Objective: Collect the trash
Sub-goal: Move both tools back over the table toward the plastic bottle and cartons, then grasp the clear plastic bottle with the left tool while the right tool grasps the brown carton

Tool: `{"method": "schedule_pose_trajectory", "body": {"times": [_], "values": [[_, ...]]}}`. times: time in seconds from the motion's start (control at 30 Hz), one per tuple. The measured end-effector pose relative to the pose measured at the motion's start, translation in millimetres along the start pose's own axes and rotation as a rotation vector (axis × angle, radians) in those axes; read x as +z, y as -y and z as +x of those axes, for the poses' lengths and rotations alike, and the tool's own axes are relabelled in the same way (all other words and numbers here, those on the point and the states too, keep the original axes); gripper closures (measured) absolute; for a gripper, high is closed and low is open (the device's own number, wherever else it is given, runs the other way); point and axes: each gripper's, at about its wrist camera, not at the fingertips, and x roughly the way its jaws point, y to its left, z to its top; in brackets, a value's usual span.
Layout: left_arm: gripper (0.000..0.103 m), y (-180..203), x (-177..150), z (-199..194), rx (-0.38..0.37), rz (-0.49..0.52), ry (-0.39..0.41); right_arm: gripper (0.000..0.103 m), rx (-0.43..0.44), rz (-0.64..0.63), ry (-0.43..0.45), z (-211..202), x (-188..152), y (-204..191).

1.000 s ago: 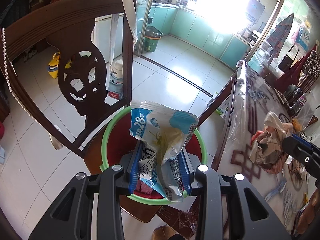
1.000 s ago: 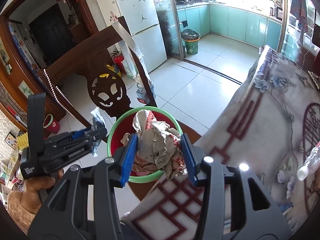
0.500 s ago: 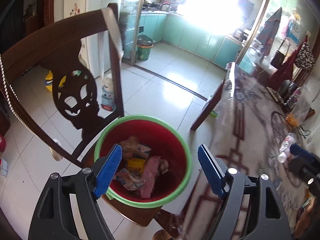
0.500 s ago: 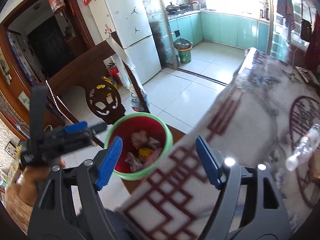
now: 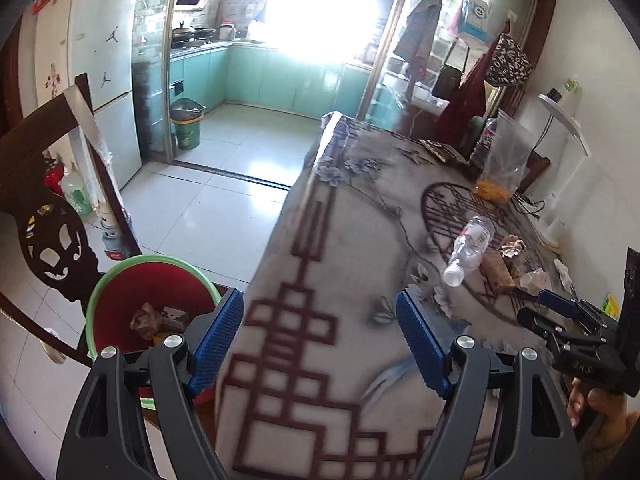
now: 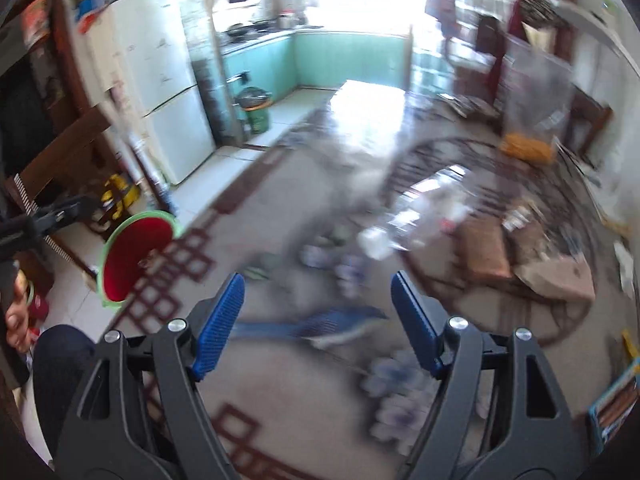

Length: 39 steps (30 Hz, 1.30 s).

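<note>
1. The left gripper (image 5: 320, 336) hangs over the counter (image 5: 344, 248) edge, fingers (image 5: 420, 344) spread wide and empty.
2. The right gripper (image 6: 316, 320) hovers above the counter too, fingers released, nothing held.
3. Remaining trash lies mid-counter: a clear plastic bottle (image 5: 468, 248) on its side, just beside crumpled wrappers (image 5: 508, 256).
4. The red bin (image 5: 148, 300) sits on a chair, left of the counter.
5. Risk: the rounded bottle may roll or squirt out of a hurried pinch; the right view is motion-blurred.
</note>
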Motion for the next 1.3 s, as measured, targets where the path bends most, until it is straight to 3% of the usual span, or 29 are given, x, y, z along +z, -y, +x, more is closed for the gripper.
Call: {"method": "schedule_pose_trajectory", "body": {"times": [0.17, 0.37, 0.67, 0.7, 0.73, 0.77, 0.8, 0.9, 1.07, 1.17, 1.3], "values": [[0.028, 36.4, -7.3, 17.1, -0.012, 0.038, -0.041, 0.029, -0.092, 0.207, -0.021, 12.6, -15.7, 95.8], [0.028, 84.4, -6.8, 35.5, -0.024, 0.126, -0.063, 0.029, -0.174, 0.353, -0.092, 57.4, -14.7, 172.4], [0.028, 139.2, 3.6, 79.2, -0.035, 0.198, -0.11, 0.03, -0.175, 0.312, -0.165, 124.4, 9.1, 184.4], [0.028, 147.4, 4.2, 86.2, -0.032, 0.21, -0.111, 0.033, -0.185, 0.313, -0.18, 131.0, 10.2, 185.4], [0.028, 151.8, 4.5, 90.7, -0.033, 0.219, -0.113, 0.045, -0.186, 0.315, -0.208, 138.9, 10.3, 186.9], [0.028, 159.0, 5.4, 98.3, -0.032, 0.231, -0.12, 0.048, -0.188, 0.308, -0.214, 140.1, 10.4, 186.1], [0.028, 166.2, 6.6, 105.6, -0.034, 0.244, -0.127, 0.048, -0.199, 0.287, -0.209, 136.9, 9.9, 183.9], [0.028, 188.9, 11.3, 125.6, -0.042, 0.293, -0.12, 0.048, -0.112, 0.312, -0.22, 120.6, -0.6, 187.6], [0.028, 234.2, 14.0, 168.9, -0.067, 0.405, -0.137, 0.048, -0.04, 0.305, -0.183, 54.7, -34.2, 188.4], [0.028, 257.2, 14.7, 195.1, -0.042, 0.469, -0.181, 0.048, 0.004, 0.355, -0.162, 22.6, -54.5, 193.8], [0.028, 273.2, 21.7, 215.9, -0.045, 0.444, -0.201, 0.048, 0.005, 0.433, -0.135, 9.4, -82.0, 199.7]]}}
